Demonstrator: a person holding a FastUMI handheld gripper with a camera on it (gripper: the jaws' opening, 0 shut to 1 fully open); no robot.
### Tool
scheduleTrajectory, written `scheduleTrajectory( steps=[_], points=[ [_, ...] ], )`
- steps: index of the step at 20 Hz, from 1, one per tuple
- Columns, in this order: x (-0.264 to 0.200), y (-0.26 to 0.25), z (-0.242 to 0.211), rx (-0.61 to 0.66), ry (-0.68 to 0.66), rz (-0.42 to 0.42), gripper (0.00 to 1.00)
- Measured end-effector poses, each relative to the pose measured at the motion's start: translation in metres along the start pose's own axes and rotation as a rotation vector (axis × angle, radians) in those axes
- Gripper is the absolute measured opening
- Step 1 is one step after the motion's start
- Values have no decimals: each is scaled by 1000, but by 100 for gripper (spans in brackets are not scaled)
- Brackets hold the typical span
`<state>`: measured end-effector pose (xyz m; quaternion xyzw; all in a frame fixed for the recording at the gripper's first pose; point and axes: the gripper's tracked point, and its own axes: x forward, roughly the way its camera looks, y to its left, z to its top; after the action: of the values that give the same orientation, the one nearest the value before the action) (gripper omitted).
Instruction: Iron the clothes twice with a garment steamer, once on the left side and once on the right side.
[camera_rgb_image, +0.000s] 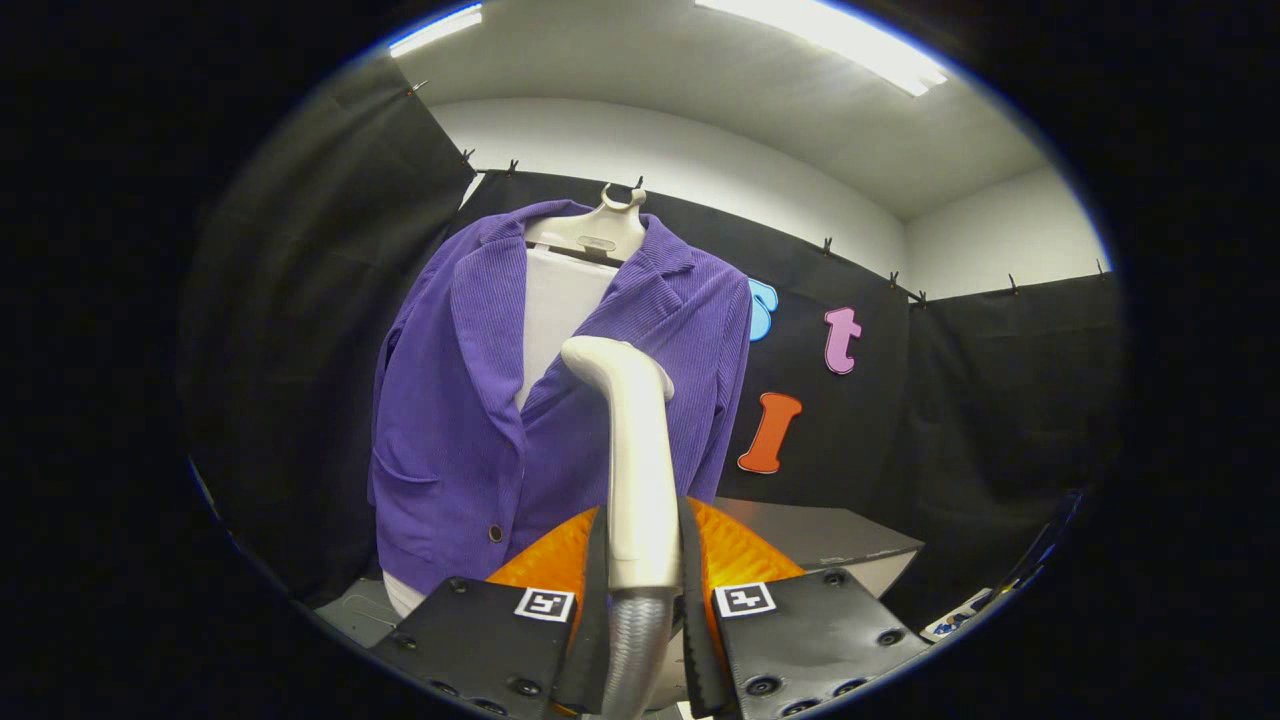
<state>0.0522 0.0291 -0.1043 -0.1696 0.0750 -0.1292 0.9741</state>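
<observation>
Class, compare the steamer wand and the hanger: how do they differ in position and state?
The steamer wand is gripped between the gripper fingers in front of the purple jacket; the hanger sits inside the jacket's collar. The wand stands upright with a bent head; the hanger spreads sideways. Both are whitish.

flat grey box-shaped tabletop (830, 535): beyond the fingers, off to their right | two long white ceiling light strips (830, 40): high overhead | plain white upper wall (700, 165): far ahead
</observation>
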Motion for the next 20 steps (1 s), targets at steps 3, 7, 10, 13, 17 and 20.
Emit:
scheduleTrajectory(
  steps=[3, 7, 10, 13, 17, 20],
  points=[
    [-5, 6, -20, -11, 19, 10, 38],
    [-13, 12, -46, -21, 47, 17, 38],
    [-17, 15, -62, -12, 60, 18, 38],
    [-22, 19, -79, -38, 79, 25, 38],
    [-31, 27, -106, -52, 111, 36, 38],
    [-38, 31, -123, -80, 134, 36, 38]
  ],
)
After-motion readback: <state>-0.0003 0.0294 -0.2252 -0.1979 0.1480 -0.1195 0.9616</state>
